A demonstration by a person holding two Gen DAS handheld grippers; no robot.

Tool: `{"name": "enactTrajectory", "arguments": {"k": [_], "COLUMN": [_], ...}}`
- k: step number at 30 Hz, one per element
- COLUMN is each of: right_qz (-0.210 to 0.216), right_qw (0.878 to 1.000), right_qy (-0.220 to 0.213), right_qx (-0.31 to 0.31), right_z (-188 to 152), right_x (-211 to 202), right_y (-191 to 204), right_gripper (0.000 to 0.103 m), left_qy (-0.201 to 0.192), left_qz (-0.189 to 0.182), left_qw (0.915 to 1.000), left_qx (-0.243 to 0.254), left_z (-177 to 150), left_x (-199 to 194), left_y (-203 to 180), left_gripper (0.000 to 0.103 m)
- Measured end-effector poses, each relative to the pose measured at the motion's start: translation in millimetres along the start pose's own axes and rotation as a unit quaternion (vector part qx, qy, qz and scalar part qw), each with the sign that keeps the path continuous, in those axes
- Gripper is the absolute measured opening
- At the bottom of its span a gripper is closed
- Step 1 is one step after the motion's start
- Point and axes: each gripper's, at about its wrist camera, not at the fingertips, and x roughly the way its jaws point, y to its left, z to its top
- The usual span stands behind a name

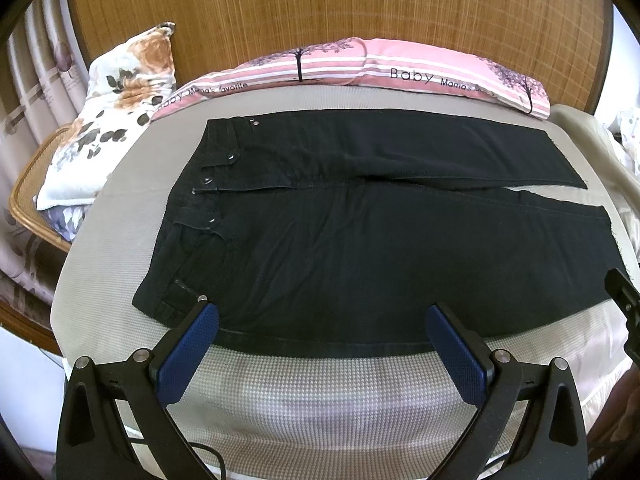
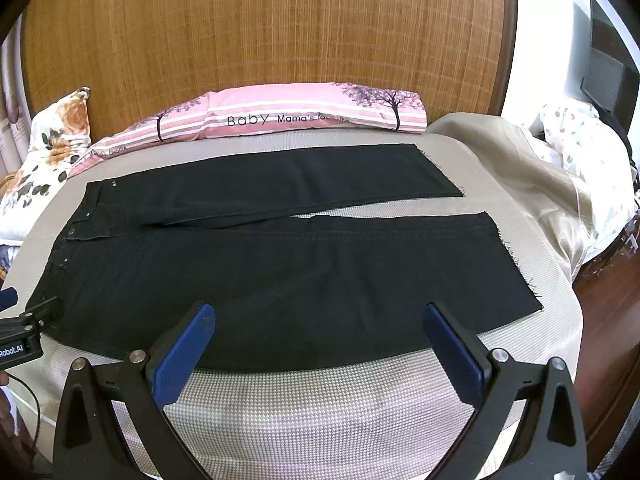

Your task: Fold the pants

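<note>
Black pants (image 1: pixel 360 236) lie flat on the bed, waistband to the left, both legs spread to the right with a narrow gap between them; they also show in the right wrist view (image 2: pixel 280 280). My left gripper (image 1: pixel 322 320) is open and empty, hovering over the near edge of the pants close to the waistband. My right gripper (image 2: pixel 320 320) is open and empty over the near edge of the near leg. The right gripper shows at the right edge of the left wrist view (image 1: pixel 624 300); the left gripper shows at the left edge of the right wrist view (image 2: pixel 24 320).
The bed has a beige houndstooth cover (image 2: pixel 320 412). Pink striped pillows (image 1: pixel 380 68) lie along the woven headboard (image 1: pixel 320 12). A floral pillow (image 1: pixel 112 120) rests on a rattan chair at left. A beige satin blanket (image 2: pixel 528 184) is bunched at right.
</note>
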Motion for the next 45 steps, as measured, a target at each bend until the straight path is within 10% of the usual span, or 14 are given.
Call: {"name": "enactTrajectory", "arguments": {"k": [14,26,35,45], "right_qz": [0.068,0.188,0.232,0.241], "right_qw": [0.997,0.981,0.970,0.964], "right_qy": [0.029,0.056,0.071,0.099], "right_qx": [0.001,-0.004,-0.034,-0.061], "right_z": [29,96,145,172], "right_x": [23,81,135,189], "right_y": [1,48,95,142], "right_gripper": [0.103,0.103,0.103,0.103], "left_qy": [0.006,0.001,0.015,0.092], "left_qz": [-0.016,-0.024,-0.102,-0.212], "left_qw": [0.9994,0.9921,0.9777,0.9431], "left_qx": [-0.031,-0.123,-0.183,-0.239], "left_z": [29,109,179,214], "left_x": [23,68,135,240], "left_y": [27,131,218,265], "left_gripper": [0.102,0.088,0.073,0.053]}}
